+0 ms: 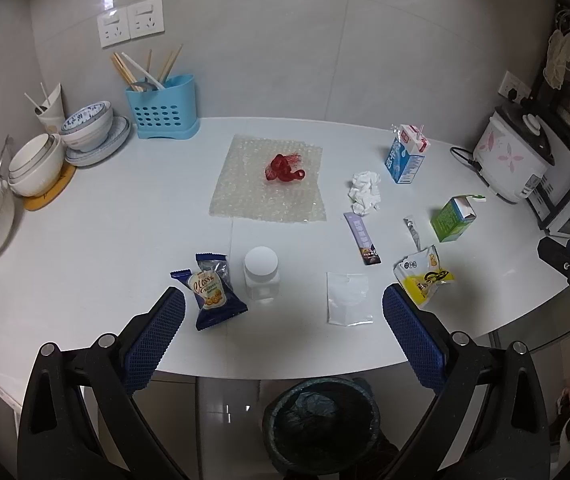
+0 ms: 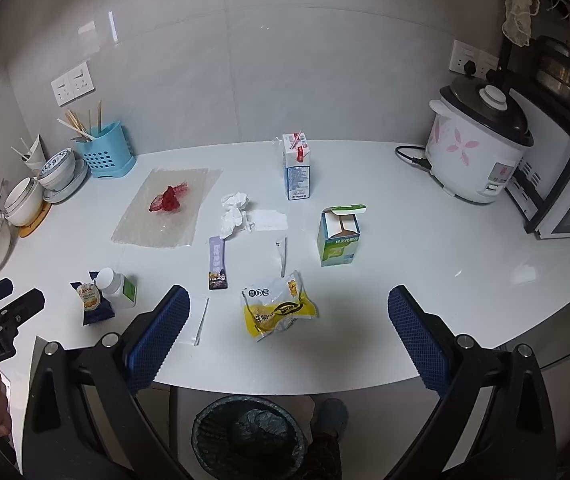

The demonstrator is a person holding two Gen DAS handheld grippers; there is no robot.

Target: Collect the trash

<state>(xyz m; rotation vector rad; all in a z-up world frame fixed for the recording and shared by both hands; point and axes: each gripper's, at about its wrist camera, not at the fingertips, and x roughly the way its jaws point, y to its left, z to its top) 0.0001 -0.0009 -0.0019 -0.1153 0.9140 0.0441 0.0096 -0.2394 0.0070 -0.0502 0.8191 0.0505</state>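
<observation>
Trash lies on the white counter (image 1: 85, 240): a blue snack wrapper (image 1: 215, 290), a white bottle (image 1: 261, 274), a clear flat bag (image 1: 347, 298), a yellow wrapper (image 2: 279, 306), a purple sachet (image 2: 217, 264), crumpled tissue (image 2: 235, 214), a green carton (image 2: 339, 240), a blue milk carton (image 2: 297, 170), and red mesh (image 1: 283, 169) on bubble wrap (image 1: 241, 200). My left gripper (image 1: 283, 310) is open above the front edge, over the bottle and the bag. My right gripper (image 2: 289, 310) is open over the yellow wrapper. A black bin (image 1: 321, 420) stands on the floor below.
Stacked bowls (image 1: 37, 164) and plates, a blue utensil holder (image 1: 163, 108) and a paper cup stand at the back left. A rice cooker (image 2: 479, 148) with a cord stands at the right, next to a black rack. A person's foot is by the bin.
</observation>
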